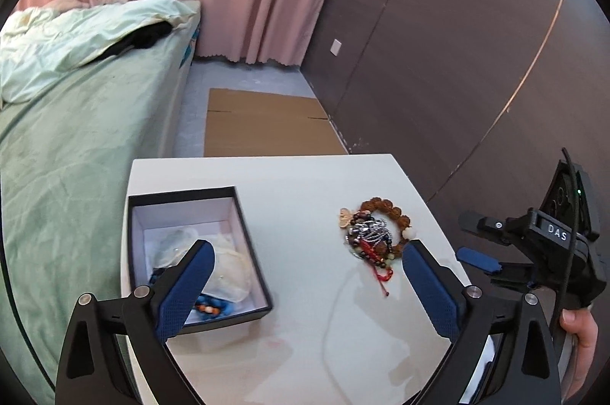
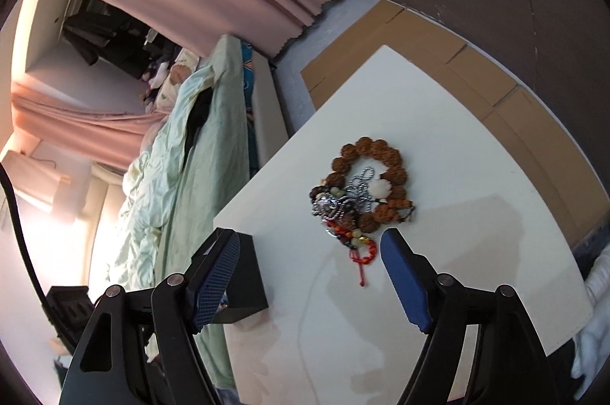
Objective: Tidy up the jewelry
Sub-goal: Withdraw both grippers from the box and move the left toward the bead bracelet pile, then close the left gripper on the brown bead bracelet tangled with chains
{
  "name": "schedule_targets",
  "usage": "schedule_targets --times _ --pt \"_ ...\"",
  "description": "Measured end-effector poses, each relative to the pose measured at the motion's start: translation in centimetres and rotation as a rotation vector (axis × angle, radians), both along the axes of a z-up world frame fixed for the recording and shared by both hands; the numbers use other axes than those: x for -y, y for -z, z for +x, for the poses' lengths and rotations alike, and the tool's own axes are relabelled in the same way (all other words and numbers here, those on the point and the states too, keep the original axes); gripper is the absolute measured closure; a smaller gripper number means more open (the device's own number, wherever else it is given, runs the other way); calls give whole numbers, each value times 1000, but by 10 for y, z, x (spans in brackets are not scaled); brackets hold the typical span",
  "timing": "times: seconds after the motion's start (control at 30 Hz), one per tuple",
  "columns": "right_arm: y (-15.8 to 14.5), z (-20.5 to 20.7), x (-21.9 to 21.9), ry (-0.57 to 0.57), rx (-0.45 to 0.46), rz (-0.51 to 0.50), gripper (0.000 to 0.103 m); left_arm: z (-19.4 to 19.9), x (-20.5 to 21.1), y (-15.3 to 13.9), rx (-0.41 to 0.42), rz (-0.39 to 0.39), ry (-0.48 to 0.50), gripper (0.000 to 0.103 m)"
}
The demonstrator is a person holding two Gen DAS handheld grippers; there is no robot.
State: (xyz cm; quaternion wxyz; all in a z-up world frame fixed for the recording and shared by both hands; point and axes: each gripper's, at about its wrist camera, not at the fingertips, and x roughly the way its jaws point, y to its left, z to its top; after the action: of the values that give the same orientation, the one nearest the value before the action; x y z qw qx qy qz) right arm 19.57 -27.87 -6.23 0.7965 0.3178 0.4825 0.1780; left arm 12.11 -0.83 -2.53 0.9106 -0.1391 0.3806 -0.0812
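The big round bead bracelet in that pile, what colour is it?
Reddish brown, knobbly beads on the bracelet; the right wrist view shows it best.

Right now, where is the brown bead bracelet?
In both views the brown bead bracelet lies on the white table, in the jewelry pile, right of the black box.
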Motion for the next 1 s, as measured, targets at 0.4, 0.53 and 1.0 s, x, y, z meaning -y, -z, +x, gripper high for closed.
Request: schedule_targets --times 0.4,0.53,1.0 --pt "17 12 22 55 -85 71 31 32 43 0 -83 -17 46 40" --pt "15 10 30 85 -91 84 31 44 59 4 -119 -21 56 49" --pt "22 7 73 205 -147 97 31 87 100 37 -252 -20 35 59"
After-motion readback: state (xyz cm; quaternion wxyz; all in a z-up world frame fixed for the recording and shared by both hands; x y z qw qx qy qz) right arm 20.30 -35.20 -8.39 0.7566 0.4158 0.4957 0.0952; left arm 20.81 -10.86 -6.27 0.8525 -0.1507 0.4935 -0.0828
